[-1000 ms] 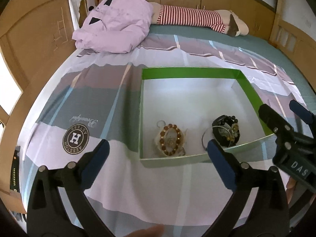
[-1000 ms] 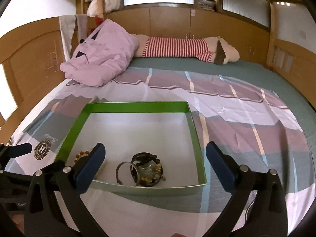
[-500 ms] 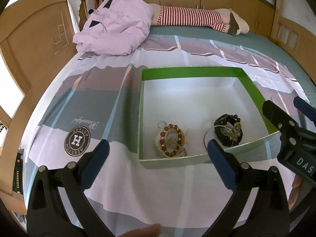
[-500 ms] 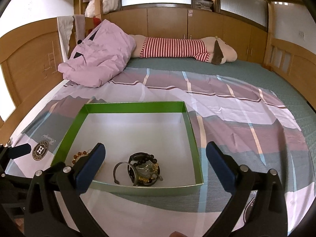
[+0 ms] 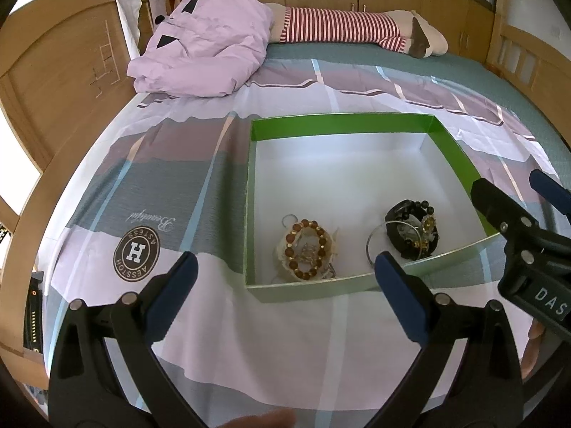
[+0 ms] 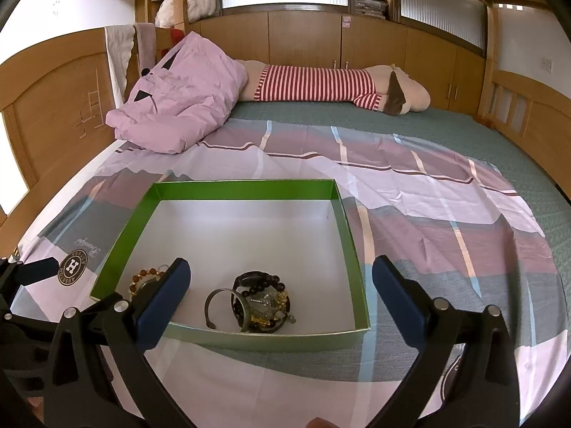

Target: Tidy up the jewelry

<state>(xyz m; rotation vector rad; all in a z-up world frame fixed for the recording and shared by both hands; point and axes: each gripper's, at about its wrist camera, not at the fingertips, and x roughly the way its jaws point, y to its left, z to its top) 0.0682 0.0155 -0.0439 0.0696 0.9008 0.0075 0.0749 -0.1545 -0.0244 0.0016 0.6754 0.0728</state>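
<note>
- Left wrist view: your left hand-held gripper (image 5: 283,273) hangs with its fingers wide apart and nothing between them, low over the bedsheet (image 5: 271,349) just short of the green box (image 5: 342,123). Over the last second the box has slid a little lower in this view, so you have tipped or drawn back slightly; the jewelry has not moved.
- The brown bead bracelet (image 5: 307,248) and the black bead bundle (image 5: 412,230) both lie inside the box, near its front wall, well apart from each other.
- Right wrist view: your right hand-held gripper (image 6: 280,283) is also spread and empty, hovering before the box's front wall. The bundle and a thin metal bangle (image 6: 214,303) sit touching.
- With everything already boxed, this fits either finished sorting or pieces awaiting separation.
</note>
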